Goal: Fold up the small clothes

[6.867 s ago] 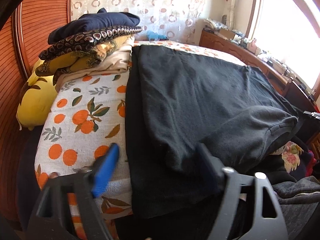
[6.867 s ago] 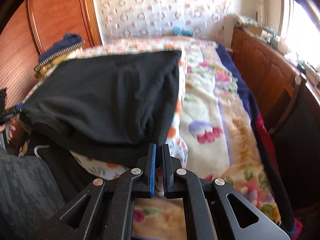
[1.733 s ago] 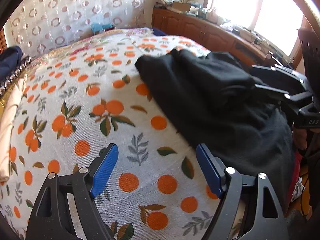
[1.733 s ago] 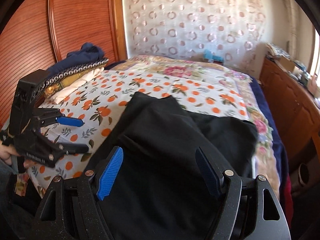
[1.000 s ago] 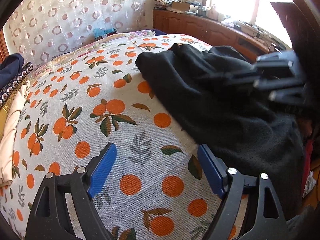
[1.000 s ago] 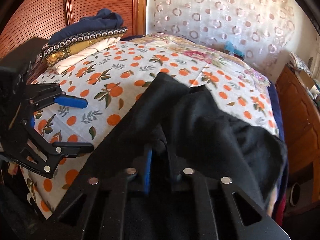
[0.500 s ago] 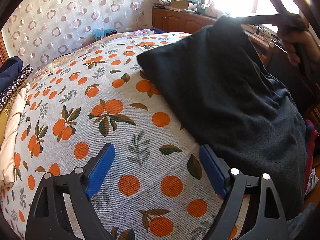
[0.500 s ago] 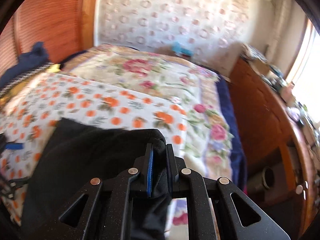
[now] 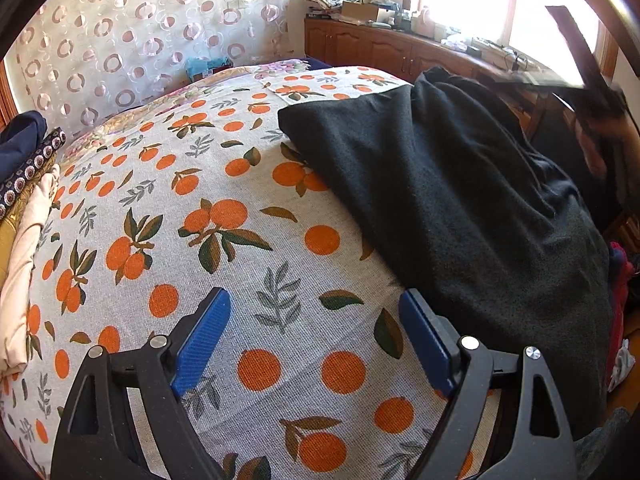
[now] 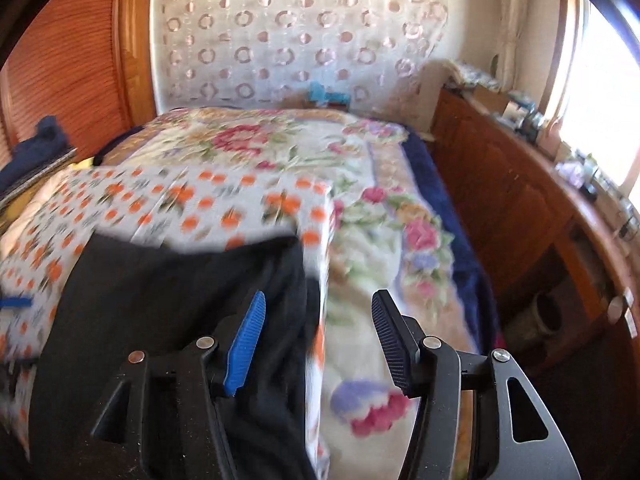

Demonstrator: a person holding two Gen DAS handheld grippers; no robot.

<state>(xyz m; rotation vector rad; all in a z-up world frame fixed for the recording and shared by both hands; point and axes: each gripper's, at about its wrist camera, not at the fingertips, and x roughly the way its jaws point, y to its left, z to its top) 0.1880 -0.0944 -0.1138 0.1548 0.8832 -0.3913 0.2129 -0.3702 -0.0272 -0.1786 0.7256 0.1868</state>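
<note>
Two grippers, both now spread apart with nothing between the pads: the right gripper [image 10: 318, 334] — clamped on the black garment [image 9: 460, 200] half a second ago — has let go. The garment lies on the orange-print sheet [image 9: 168, 220] toward the bed's right edge, while the left gripper [image 9: 314, 338] hovers unchanged — over bare sheet.

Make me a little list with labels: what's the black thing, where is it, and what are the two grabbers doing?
Black thing: black garment, folded over on itself
Where: on the orange-print sheet, toward its window-side edge
Left gripper: open, holding nothing, above the sheet
Right gripper: open, holding nothing, over the garment's edge
Nearby: stack of folded clothes
</note>
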